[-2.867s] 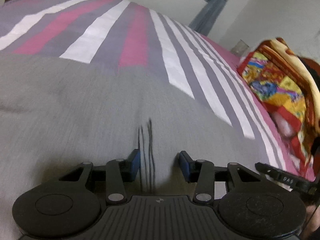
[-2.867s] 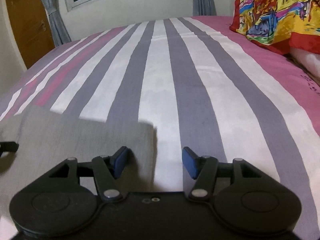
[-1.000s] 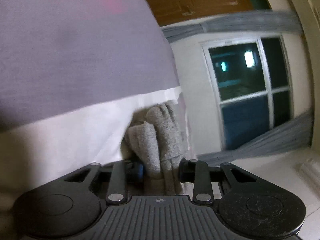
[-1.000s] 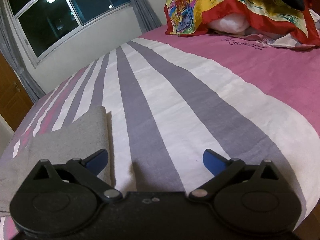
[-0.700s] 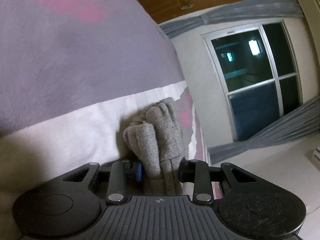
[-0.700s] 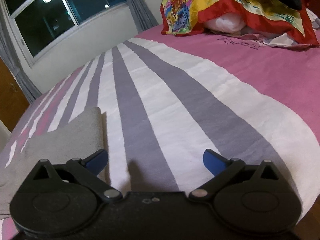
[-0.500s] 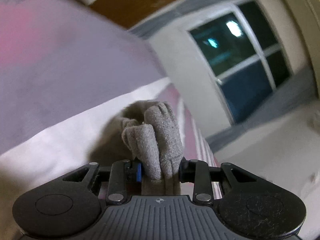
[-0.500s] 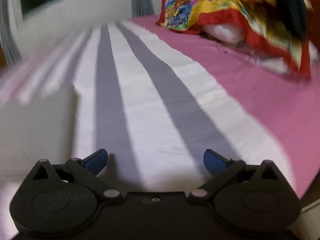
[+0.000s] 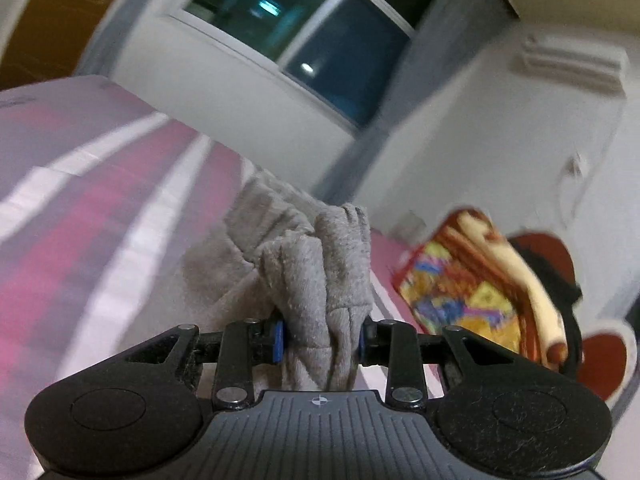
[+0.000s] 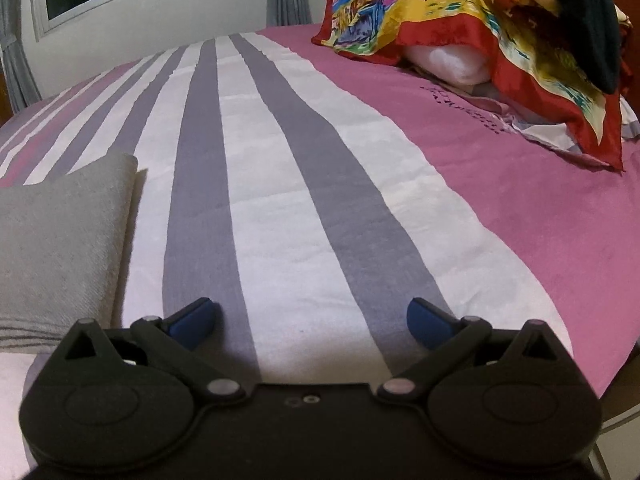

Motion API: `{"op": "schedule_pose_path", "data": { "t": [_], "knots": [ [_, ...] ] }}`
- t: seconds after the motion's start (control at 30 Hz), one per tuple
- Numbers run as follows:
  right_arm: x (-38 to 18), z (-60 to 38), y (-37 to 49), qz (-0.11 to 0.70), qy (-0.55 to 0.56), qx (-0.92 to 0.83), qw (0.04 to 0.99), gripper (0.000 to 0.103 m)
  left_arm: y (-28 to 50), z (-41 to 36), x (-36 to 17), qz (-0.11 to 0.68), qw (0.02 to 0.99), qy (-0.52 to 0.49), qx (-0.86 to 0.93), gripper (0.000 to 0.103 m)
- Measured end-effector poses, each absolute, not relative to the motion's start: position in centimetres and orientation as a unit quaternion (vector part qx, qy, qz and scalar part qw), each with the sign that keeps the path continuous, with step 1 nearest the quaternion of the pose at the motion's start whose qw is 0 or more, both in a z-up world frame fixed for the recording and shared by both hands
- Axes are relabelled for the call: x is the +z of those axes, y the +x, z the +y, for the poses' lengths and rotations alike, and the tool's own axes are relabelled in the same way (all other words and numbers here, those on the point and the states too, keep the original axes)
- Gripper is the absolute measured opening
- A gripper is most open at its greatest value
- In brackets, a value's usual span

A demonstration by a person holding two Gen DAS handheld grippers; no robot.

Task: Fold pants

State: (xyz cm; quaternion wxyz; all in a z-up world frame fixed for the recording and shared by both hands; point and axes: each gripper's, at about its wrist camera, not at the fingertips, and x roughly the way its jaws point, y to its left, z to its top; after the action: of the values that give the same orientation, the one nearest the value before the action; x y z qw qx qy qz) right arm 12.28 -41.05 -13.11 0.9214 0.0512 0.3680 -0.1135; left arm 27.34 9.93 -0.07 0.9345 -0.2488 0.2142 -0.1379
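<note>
Grey fleece pants (image 9: 320, 280) are bunched and clamped between the left gripper (image 9: 320, 340) fingers, raised above the striped bedsheet (image 10: 304, 216). Right gripper (image 10: 312, 320) is spread wide, holding nothing (folded grey fabric lies just beside its left finger). Patterned blanket (image 10: 460, 12) sits well apart.

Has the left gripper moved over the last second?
Yes. The left gripper, jaws clamped on the bunched gray pants, has swung right: the window slid left in its view and the colorful pillow appeared.
</note>
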Motion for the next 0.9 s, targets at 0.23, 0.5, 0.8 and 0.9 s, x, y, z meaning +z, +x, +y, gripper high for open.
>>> {"op": "schedule_pose_path", "data": {
  "t": [0.23, 0.5, 0.8, 0.9],
  "knots": [
    [-12.9, -42.1, 12.0, 0.359, 0.08, -0.102, 0.924, 0.103, 28.1, 0.2, -2.7, 0.26, 0.932, -0.167, -0.188, 0.032],
    [-12.8, -42.5, 11.6, 0.347, 0.104, -0.096, 0.927, 0.103, 28.5, -8.4, -5.8, 0.303, 0.923, -0.029, -0.234, 0.032],
    [-12.8, -43.0, 11.5, 0.334, 0.13, -0.1, 0.928, 0.102, 29.6, -14.0, -9.6, 0.357, 0.881, -0.03, -0.308, 0.092],
    [-12.8, -43.3, 11.5, 0.333, 0.139, -0.1, 0.927, 0.103, 28.8, -13.0, -8.9, 0.348, 0.886, -0.066, -0.298, 0.092]
  ]
}}
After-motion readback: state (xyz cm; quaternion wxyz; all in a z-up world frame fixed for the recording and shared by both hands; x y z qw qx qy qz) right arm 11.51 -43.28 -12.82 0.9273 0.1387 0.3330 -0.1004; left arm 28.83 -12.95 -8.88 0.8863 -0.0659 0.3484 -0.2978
